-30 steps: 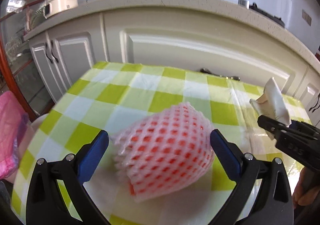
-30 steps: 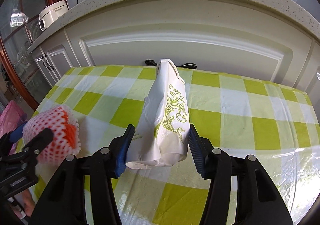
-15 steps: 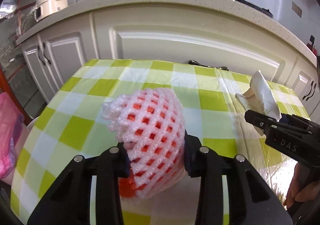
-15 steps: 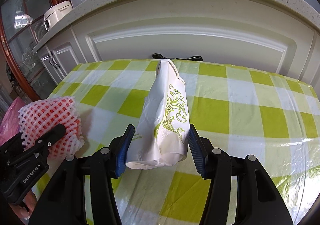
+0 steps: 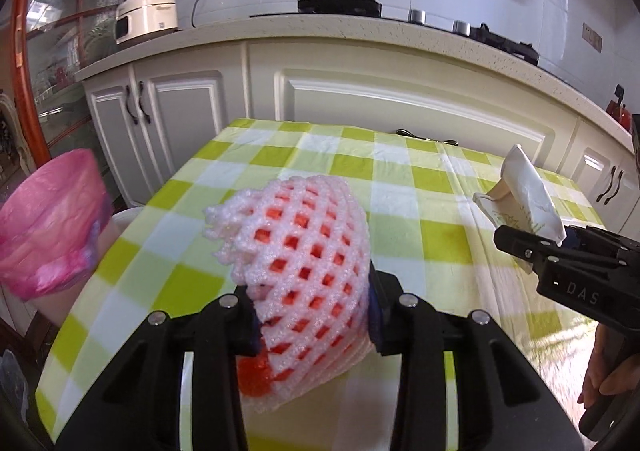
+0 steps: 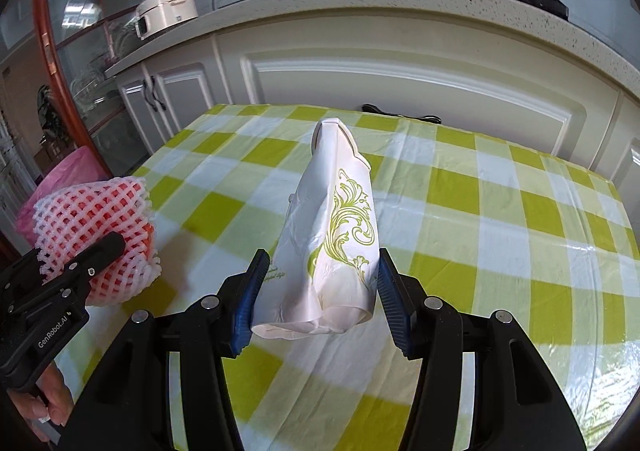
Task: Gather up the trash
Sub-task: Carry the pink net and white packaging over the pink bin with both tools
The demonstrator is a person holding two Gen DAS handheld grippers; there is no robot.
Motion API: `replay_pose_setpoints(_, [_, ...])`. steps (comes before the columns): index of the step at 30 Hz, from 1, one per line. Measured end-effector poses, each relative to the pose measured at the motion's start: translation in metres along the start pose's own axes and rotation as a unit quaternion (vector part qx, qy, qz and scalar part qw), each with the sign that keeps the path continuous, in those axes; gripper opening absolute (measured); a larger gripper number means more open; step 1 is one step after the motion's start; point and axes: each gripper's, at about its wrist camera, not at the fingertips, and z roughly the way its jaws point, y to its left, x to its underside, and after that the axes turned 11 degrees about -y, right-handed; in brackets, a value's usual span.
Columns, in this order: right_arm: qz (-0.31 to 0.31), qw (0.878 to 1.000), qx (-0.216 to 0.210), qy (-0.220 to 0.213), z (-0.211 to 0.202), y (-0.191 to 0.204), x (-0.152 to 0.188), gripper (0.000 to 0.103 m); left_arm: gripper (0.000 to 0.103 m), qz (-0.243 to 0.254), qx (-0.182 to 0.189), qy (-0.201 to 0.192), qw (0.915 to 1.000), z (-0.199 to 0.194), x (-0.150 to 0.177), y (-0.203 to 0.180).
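Left wrist view: main risk we saw was the soft pink foam fruit net with its orange-red core (image 5: 304, 263) squirming out, since it deforms under pressure and was pinched only at its lower end. It could also miss the pink-lined trash bin (image 5: 48, 223) off the bench's (image 5: 400, 187) left edge. Left hand-held gripper (image 5: 310, 325) had just been closing and was narrowed onto the net, lifted over the green-checked cloth. Right hand-held gripper (image 6: 318, 301) sat partly closed, clamping the white crumpled paper bag with green scrollwork (image 6: 336, 227).
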Motion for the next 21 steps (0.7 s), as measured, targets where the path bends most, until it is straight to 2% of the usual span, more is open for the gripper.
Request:
replay_pose_setpoints(11, [-0.066,0.996,-0.052,-0.034,-0.077,0.077,0.006,0.051,0.037,-0.008,-0.005,-0.049,0.9987,-0.104,0.011,0.034])
replay_pose_setpoints(16, [-0.100,0.990,-0.085,-0.054,-0.102,0.118,-0.001,0.051,0.037,-0.017,-0.030,-0.069,0.9970,-0.144,0.013,0.060])
replay_pose_setpoints(21, [-0.134,0.982,-0.113,-0.069,-0.109,0.151,-0.012,0.051,0.037,-0.030,-0.063,-0.085,0.9940,-0.168,0.006,0.097])
